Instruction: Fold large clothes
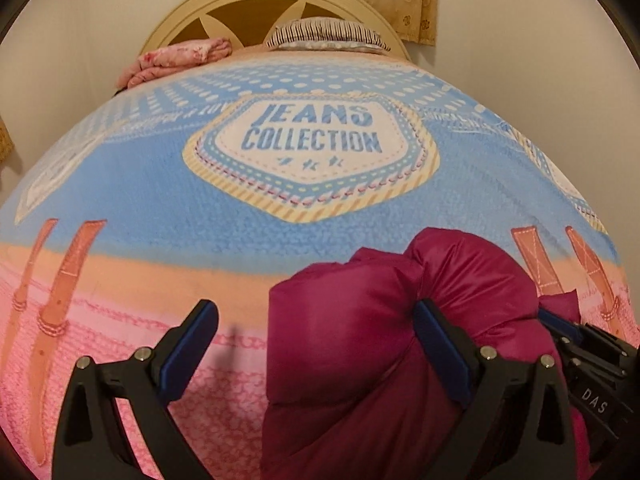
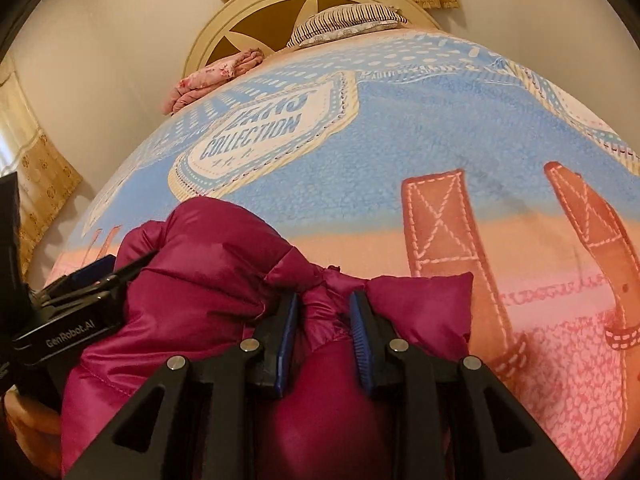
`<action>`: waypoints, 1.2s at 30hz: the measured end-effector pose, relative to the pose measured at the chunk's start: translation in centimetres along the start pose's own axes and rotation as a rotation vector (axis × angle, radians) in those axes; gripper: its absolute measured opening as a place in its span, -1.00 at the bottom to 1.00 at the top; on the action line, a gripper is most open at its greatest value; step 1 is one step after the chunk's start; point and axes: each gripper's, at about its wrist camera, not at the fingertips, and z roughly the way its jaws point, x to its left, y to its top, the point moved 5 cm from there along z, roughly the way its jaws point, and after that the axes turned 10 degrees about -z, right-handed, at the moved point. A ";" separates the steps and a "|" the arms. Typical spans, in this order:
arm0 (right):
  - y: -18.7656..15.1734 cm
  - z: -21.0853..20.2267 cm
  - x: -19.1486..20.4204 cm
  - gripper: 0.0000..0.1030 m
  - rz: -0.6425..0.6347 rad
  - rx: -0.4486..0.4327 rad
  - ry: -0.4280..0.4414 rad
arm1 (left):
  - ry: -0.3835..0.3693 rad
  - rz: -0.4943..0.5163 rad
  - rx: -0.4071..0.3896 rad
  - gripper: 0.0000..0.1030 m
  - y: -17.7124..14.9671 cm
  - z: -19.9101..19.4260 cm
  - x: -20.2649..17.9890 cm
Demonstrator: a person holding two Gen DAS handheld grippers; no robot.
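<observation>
**Puffy magenta jacket pinched by the right fingers on a bed**

A glossy magenta quilted down jacket lies bunched near the foot of a bed covered by a fleecy blue and pink blanket printed with the words "JEANS COLLECTION".

The right gripper has its black fingers with blue pads drawn close together, squeezing a gathered fold of the jacket between them. A puffed corner of the jacket bulges just to the right of those fingers; the bulk spreads to the left and below.

The left gripper stands wide apart and grips nothing. The jacket fills the right half of its gap and touches its right finger; its left finger is over bare blanket.

At the far end, a striped pillow and a folded pink floral cloth rest against a cream headboard.
</observation>
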 end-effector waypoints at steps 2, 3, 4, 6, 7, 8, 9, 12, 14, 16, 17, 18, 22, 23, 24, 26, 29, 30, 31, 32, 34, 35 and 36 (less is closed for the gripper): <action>0.2 0.2 0.0 -0.47 -0.007 0.002 -0.010 | -0.015 -0.012 0.019 0.97 0.0 0.3 0.2; 0.2 0.1 0.0 -0.47 -0.006 0.004 -0.007 | -0.024 -0.014 0.031 0.97 0.0 0.2 0.3; 0.3 0.0 -0.1 -0.47 0.000 0.008 0.001 | -0.029 -0.011 0.041 0.97 0.0 0.0 0.4; 0.6 -0.9 -0.2 -0.47 0.001 0.021 0.016 | -0.033 0.003 0.047 0.95 0.0 -1.0 0.8; 0.6 -1.7 -0.1 -0.47 -0.003 0.016 0.010 | -0.036 0.008 0.037 0.94 -0.1 -1.8 1.0; 0.8 -3.3 0.0 -0.47 -0.002 -0.014 0.002 | -0.036 0.013 0.027 0.94 -0.1 -2.5 1.2; 0.8 -4.7 0.2 -0.47 0.002 -0.055 0.007 | -0.035 0.018 0.019 0.94 -0.2 -3.2 1.4; 0.2 -9.7 0.9 -0.44 0.003 -0.139 0.012 | -0.027 0.040 -0.014 0.94 -0.6 -5.4 1.8; -0.6 -11.9 1.7 -0.44 -0.020 -0.151 0.016 | -0.023 0.051 -0.036 0.94 -1.0 -6.9 1.9; -2.0 -13.8 2.8 -0.44 -0.052 -0.152 0.021 | -0.032 0.067 -0.048 0.94 -1.7 -8.2 1.7; -2.8 -14.6 3.4 -0.44 -0.067 -0.145 0.022 | -0.033 0.077 -0.054 0.94 -2.0 -8.7 1.6; -3.8 -15.1 3.9 -0.44 -0.077 -0.133 0.024 | -0.031 0.087 -0.059 0.94 -2.4 -9.2 1.4; -7.2 -14.5 4.7 -0.44 -0.060 -0.074 0.035 | -0.035 0.108 -0.056 0.94 -4.1 -10.2 0.8; -8.1 -13.8 4.8 -0.44 -0.048 -0.056 0.027 | -0.035 0.110 -0.048 0.94 -4.6 -10.2 0.7; -8.9 -13.2 4.7 -0.44 -0.032 -0.041 0.029 | -0.033 0.112 -0.043 0.94 -4.9 -10.2 0.7; -10.0 -12.4 4.5 -0.44 -0.007 -0.036 0.032 | -0.025 0.119 -0.039 0.94 -5.5 -10.2 0.8; -10.1 -12.4 4.4 -0.42 0.010 -0.024 0.019 | -0.020 0.130 -0.039 0.94 -5.9 -10.6 1.0; -9.8 -12.6 4.4 -0.42 0.015 -0.015 0.020 | -0.021 0.135 -0.041 0.95 -5.9 -10.8 1.1; -9.5 -13.0 4.3 -0.42 0.019 -0.016 0.023 | -0.025 0.137 -0.042 0.95 -5.9 -11.0 1.3; -9.1 -13.8 4.1 -0.42 0.026 -0.035 0.027 | -0.033 0.136 -0.044 0.95 -5.9 -11.2 1.4; -8.1 -15.6 3.8 -0.37 0.033 -0.094 0.032 | -0.089 0.108 -0.045 0.95 -5.6 -11.7 2.1; -7.6 -16.6 3.4 -0.09 0.042 -0.125 0.030 | -0.113 0.089 -0.045 0.95 -5.4 -11.9 2.5; -7.2 -17.4 2.9 0.40 0.060 -0.153 0.040 | -0.158 0.047 -0.041 0.96 -5.1 -11.9 3.1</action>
